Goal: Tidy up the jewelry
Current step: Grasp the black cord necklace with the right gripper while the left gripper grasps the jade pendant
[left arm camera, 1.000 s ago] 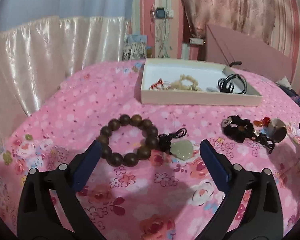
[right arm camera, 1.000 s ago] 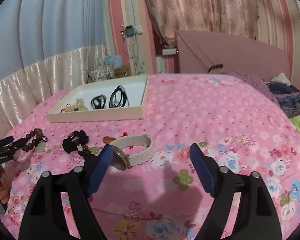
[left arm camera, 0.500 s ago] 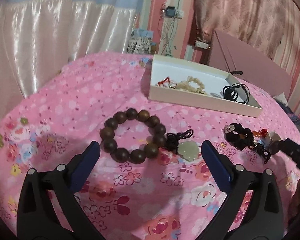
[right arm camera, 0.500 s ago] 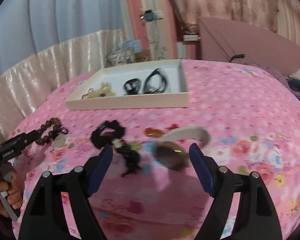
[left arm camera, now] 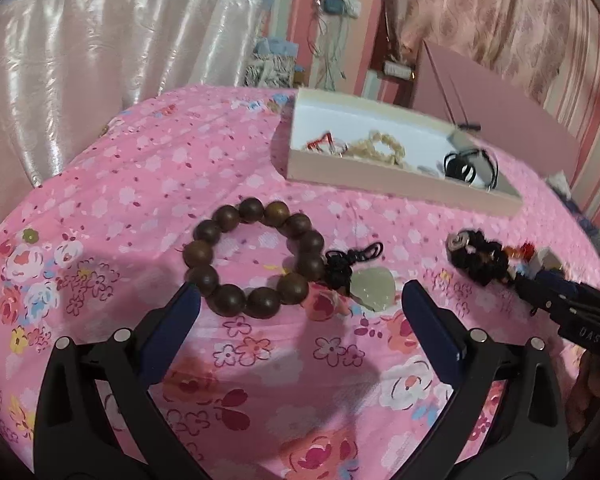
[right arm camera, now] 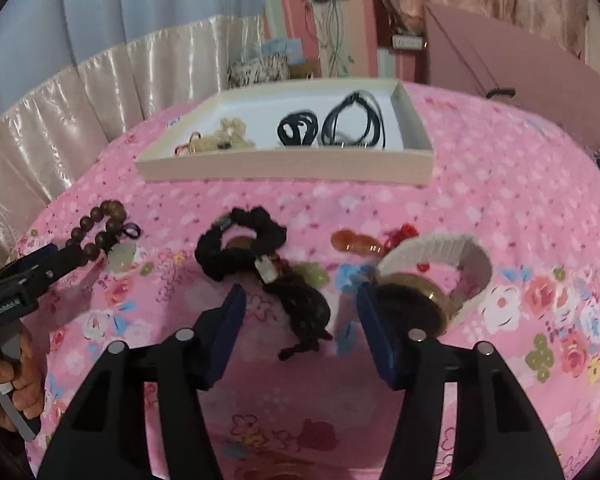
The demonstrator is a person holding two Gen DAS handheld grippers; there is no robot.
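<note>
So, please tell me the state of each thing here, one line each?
Bead bracelet: flat on the bedspread, untouched.
Black bracelet: on the bedspread, tassel between open right tongs, which have just been closing.
Watch: on the bedspread.
Tray: holds jewelry.
Left tongs: open.

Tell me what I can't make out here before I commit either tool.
- Watch, right wrist view: the right tool's finger covers part of the dark face; hands unreadable.
- Watch, left wrist view: hidden behind the right tool's fingers.
- Tray contents, left wrist view: motion blur smears the black cords.
- Black tassel: pad contact unclear.
</note>
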